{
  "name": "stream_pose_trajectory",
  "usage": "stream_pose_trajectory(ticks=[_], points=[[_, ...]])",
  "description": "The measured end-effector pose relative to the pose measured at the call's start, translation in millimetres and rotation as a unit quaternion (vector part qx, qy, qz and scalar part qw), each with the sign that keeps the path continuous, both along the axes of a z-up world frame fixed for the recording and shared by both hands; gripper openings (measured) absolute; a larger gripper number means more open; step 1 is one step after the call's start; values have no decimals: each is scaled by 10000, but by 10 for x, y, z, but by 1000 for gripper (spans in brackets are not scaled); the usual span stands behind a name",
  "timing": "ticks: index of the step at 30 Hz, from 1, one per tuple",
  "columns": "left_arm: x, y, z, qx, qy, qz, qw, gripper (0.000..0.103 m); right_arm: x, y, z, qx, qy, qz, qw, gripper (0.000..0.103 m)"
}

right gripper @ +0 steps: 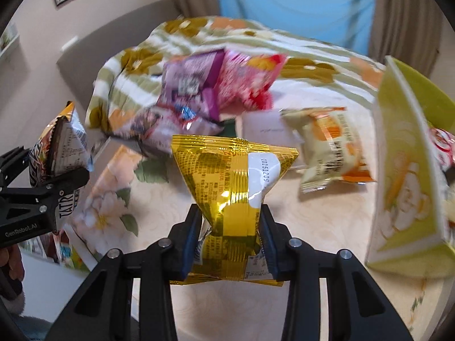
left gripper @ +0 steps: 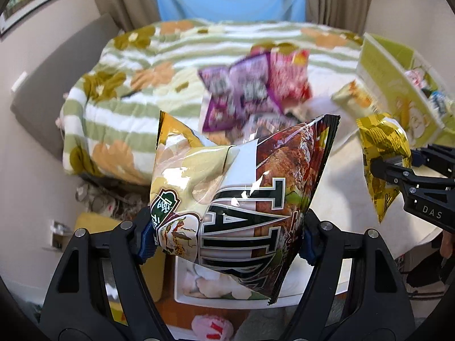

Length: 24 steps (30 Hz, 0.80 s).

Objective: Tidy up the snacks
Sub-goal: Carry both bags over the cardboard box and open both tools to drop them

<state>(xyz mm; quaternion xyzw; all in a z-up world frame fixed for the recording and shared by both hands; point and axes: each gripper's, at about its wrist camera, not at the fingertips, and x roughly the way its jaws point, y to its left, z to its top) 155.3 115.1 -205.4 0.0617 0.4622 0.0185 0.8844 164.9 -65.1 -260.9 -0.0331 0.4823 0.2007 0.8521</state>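
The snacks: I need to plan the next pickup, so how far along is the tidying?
Done: a few packets already sit in the green box. In hand: the left claw grips a brown-and-cream chip bag, and the right claw pinches a gold packet, both lifted. Left: the purple bag, pink bag and orange-and-cream packet lie on the bed.

Bed [right gripper: 327, 213] under my claws, cream cover: striped floral blanket [right gripper: 284, 45] at the far end; purple bag [right gripper: 193, 82] touching pink bag [right gripper: 250, 82]; pale orange pack [right gripper: 332, 147] nearer; green box [right gripper: 403, 170] upright at right.
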Motion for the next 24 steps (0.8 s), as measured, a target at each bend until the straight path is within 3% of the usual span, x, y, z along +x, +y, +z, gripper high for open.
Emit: stream_pose_trajectory(ticks=[7, 14, 24], points=[[52, -143, 451, -256, -466, -569, 9970, 73, -162, -172, 503, 181, -295, -694, 9970, 37], [210, -467, 848, -550, -824, -1124, 9887, 73, -320, -476, 935, 451, -583, -1442, 9868, 37], [470, -1472, 1217, -883, -1107, -1764, 9741, 73, -357, -1316, 1289, 490, -961, -2176, 9701, 37]])
